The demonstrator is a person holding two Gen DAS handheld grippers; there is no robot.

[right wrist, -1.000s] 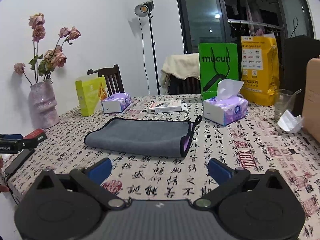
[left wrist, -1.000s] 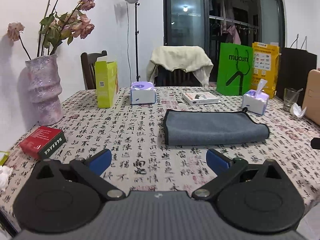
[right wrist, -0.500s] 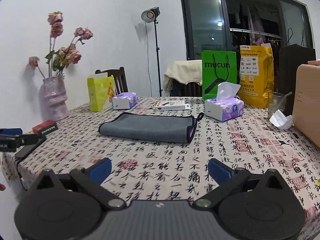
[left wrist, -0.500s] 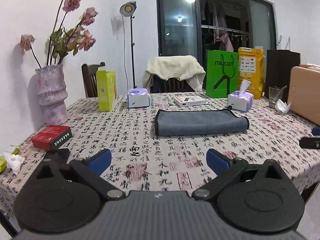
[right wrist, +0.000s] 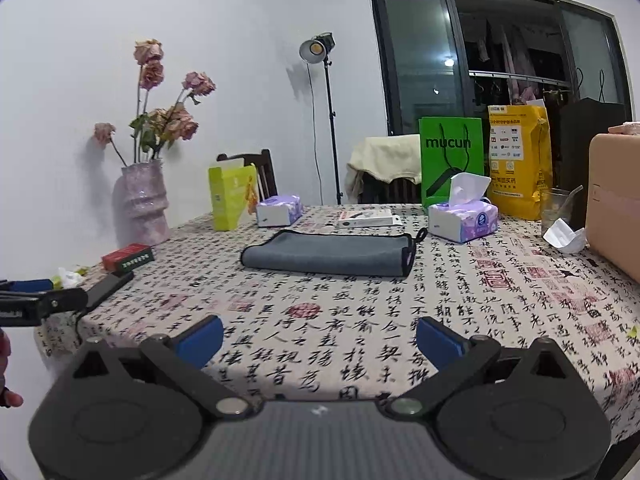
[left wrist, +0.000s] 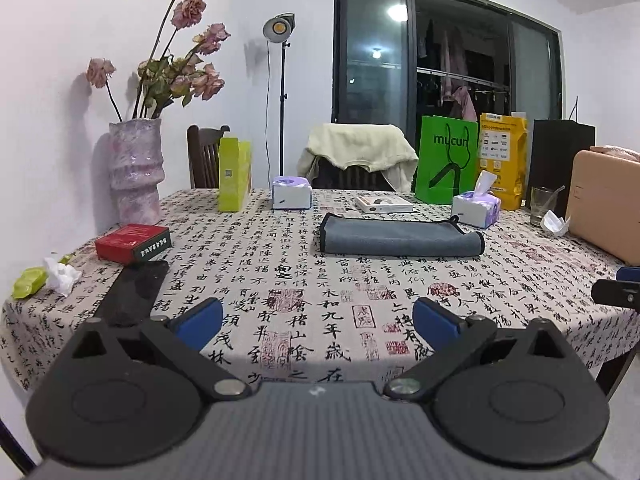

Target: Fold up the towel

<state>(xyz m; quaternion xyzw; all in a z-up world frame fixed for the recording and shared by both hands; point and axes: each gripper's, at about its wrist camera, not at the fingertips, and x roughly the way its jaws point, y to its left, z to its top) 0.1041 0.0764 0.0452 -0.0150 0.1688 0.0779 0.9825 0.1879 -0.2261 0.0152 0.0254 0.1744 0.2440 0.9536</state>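
A grey towel (left wrist: 400,237) with black trim lies folded into a long flat strip on the patterned tablecloth, mid-table; it also shows in the right wrist view (right wrist: 328,253). My left gripper (left wrist: 318,322) is open and empty, over the table's near edge, well short of the towel. My right gripper (right wrist: 319,338) is open and empty, also near the front edge, apart from the towel. The left gripper's tip shows at the left edge of the right wrist view (right wrist: 40,300).
A pink vase (left wrist: 134,168) with dried roses, a red box (left wrist: 134,242), a black phone (left wrist: 134,292) and crumpled tissue (left wrist: 60,276) sit at left. Tissue packs (left wrist: 476,208), a white box (left wrist: 384,204), green bag (left wrist: 446,160), glass (left wrist: 542,206) and tan case (left wrist: 604,204) stand behind and right.
Both grippers have pulled back and away from the towel toward the table's front edge. The towel looks smaller and farther off. It has not moved.
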